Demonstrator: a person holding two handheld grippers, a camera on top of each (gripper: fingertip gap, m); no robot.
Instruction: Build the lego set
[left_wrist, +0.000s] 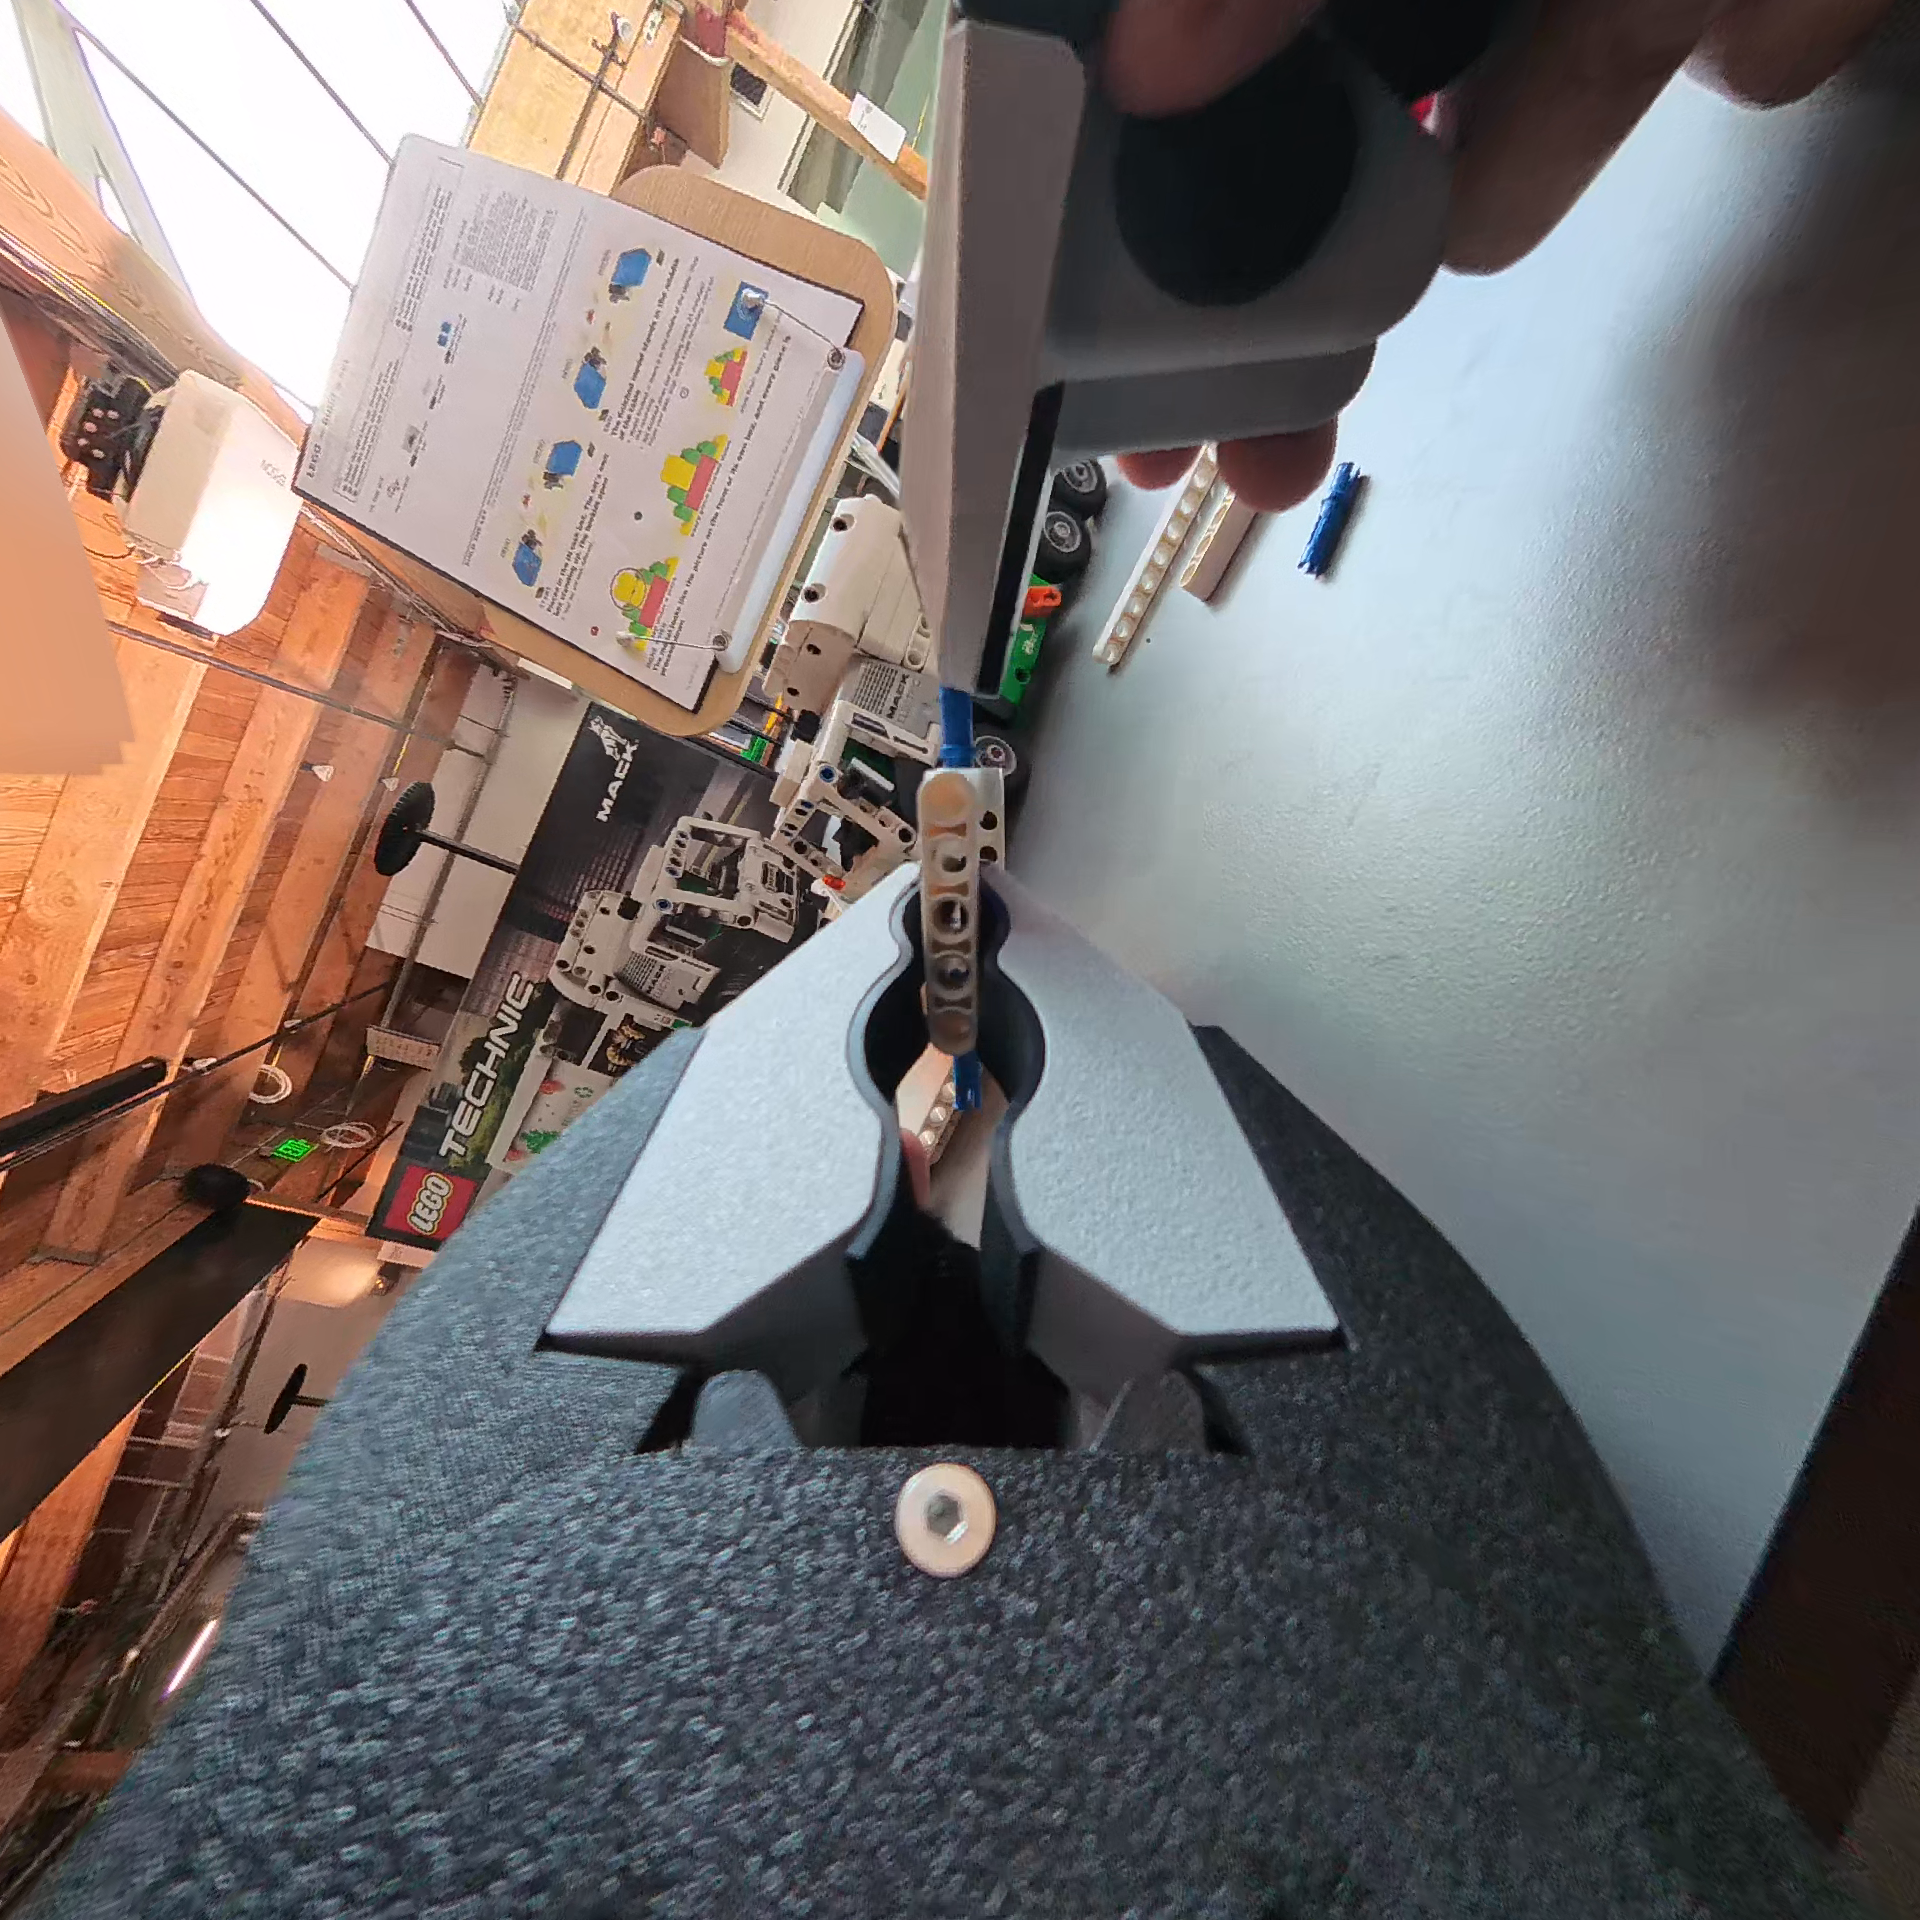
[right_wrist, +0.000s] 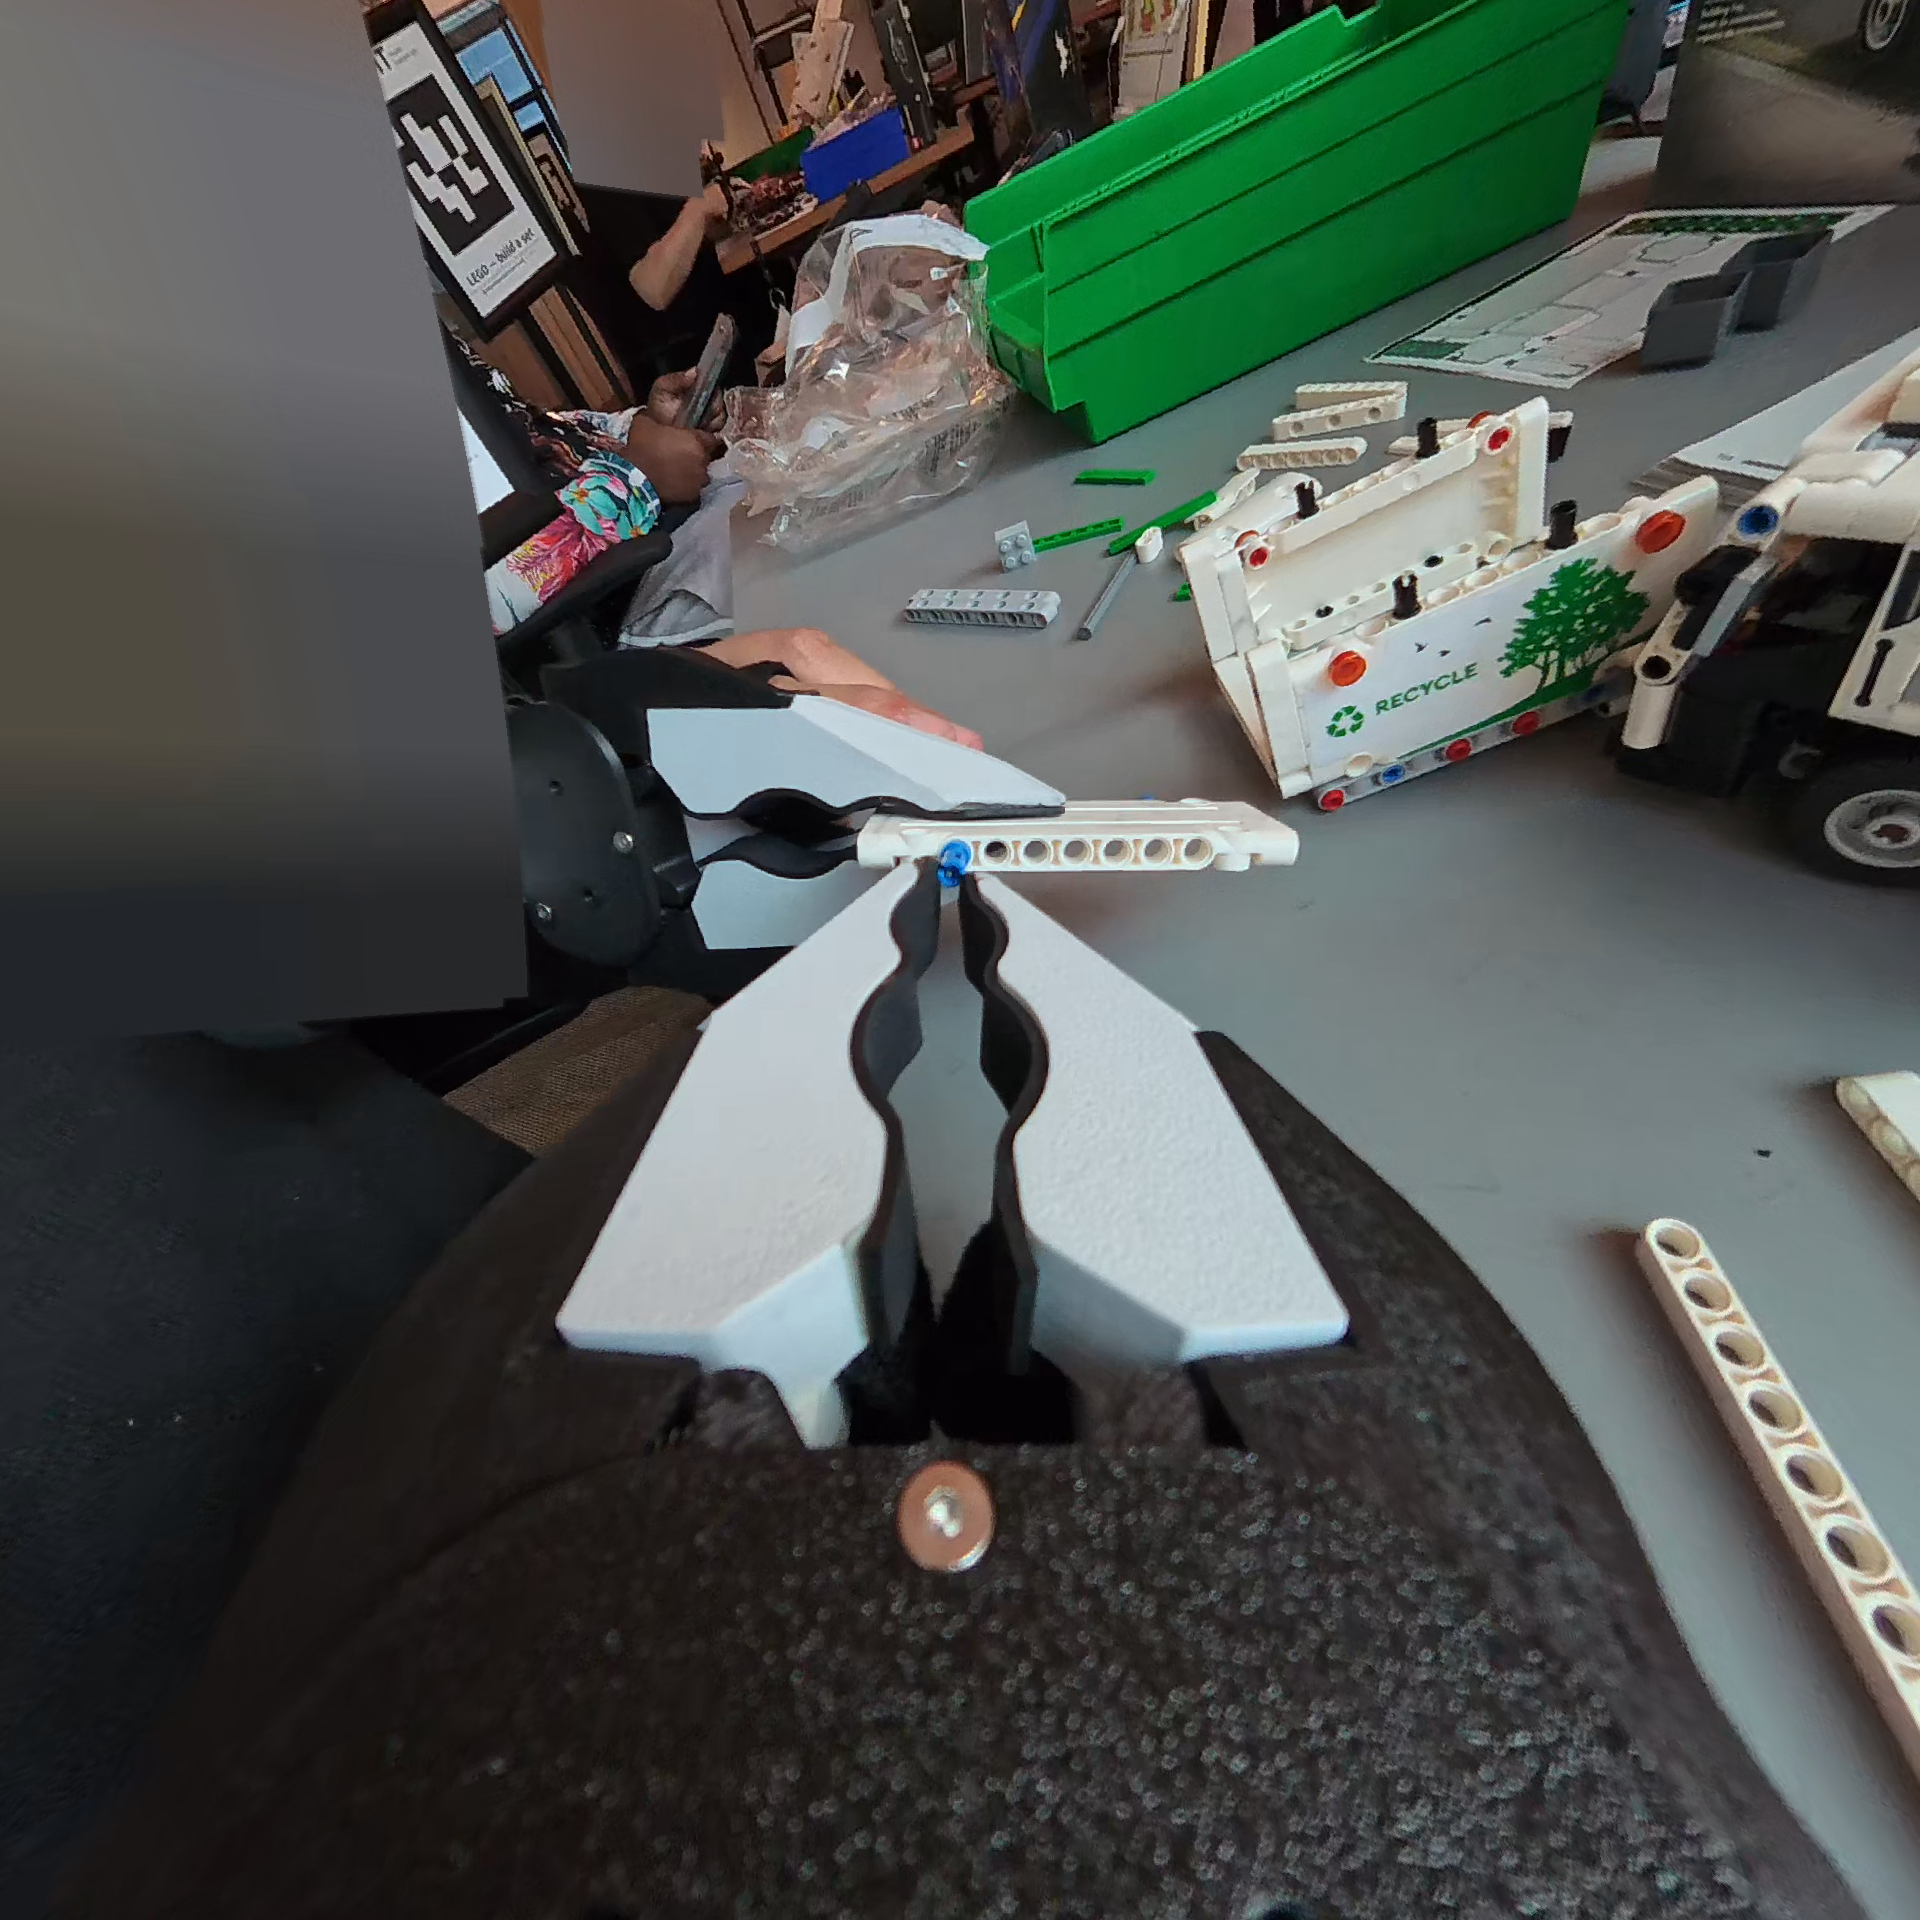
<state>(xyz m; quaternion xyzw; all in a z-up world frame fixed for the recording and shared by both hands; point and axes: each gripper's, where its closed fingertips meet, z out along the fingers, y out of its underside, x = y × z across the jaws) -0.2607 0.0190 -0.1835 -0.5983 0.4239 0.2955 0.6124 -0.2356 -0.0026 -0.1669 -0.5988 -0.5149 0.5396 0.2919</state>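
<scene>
With my left gripper clamping the white beam and my right gripper pinching the blue pin at its hole, I risk skewing and dropping the pin.

My right gripper pinches blue pin at hole near left end of white beam. Left gripper clamps same beam from left, held above grey table. Pin seems partly seated; hard to tell. White truck body lies tipped beyond, green bin behind.
</scene>
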